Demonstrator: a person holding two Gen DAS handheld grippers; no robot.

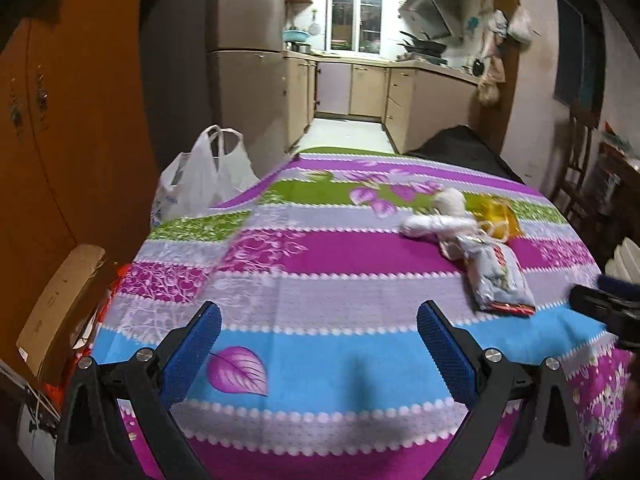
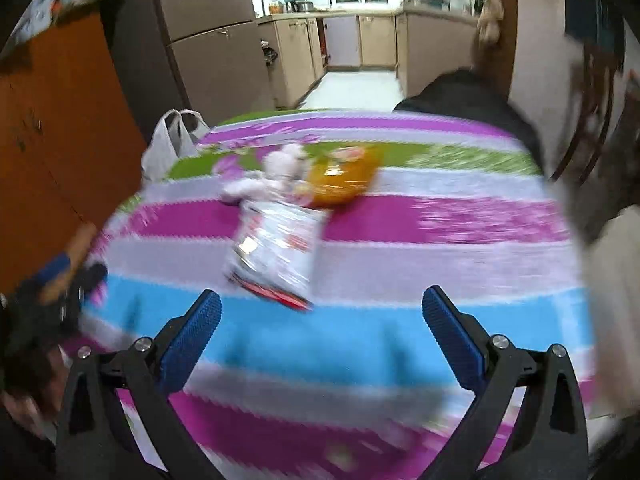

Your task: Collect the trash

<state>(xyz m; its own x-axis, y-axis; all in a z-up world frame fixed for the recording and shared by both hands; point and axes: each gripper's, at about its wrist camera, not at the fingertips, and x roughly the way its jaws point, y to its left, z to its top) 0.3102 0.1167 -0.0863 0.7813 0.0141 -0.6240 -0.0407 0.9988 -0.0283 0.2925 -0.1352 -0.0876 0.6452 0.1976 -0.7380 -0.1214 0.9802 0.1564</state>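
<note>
Left gripper (image 1: pixel 318 344): We hold it over the near blue stripe of the tablecloth (image 1: pixel 320 300), jaws spread wide with nothing between the blue pads. It sits left of the trash pile, likely kept free to handle the bag.

Right gripper (image 2: pixel 322 326): Its jaws are also wide apart and empty. It hovers over the near blue stripe, aimed at the pile, which suggests we are lining up a first pick.

Printed wrapper (image 2: pixel 276 254): The nearest piece of trash, lying flat on the cloth just beyond the right gripper and touching the pile behind it. It looks the easiest to take first.

White crumpled wad (image 1: pixel 438 220): Directly behind the wrapper and touching it. We think it is tissue or a knotted bag, but the blur in the right wrist view makes that uncertain.

Yellow packet (image 1: pixel 498 216): At the far side of the pile, against the wad.

White plastic bag (image 1: pixel 204 178): Standing off the far left edge of the tablecloth, well apart from the pile, handles up and mouth open. We judge it to be where the trash goes.

Progress: All three pieces lie on the cloth, so we judge collection has not begun.
</note>
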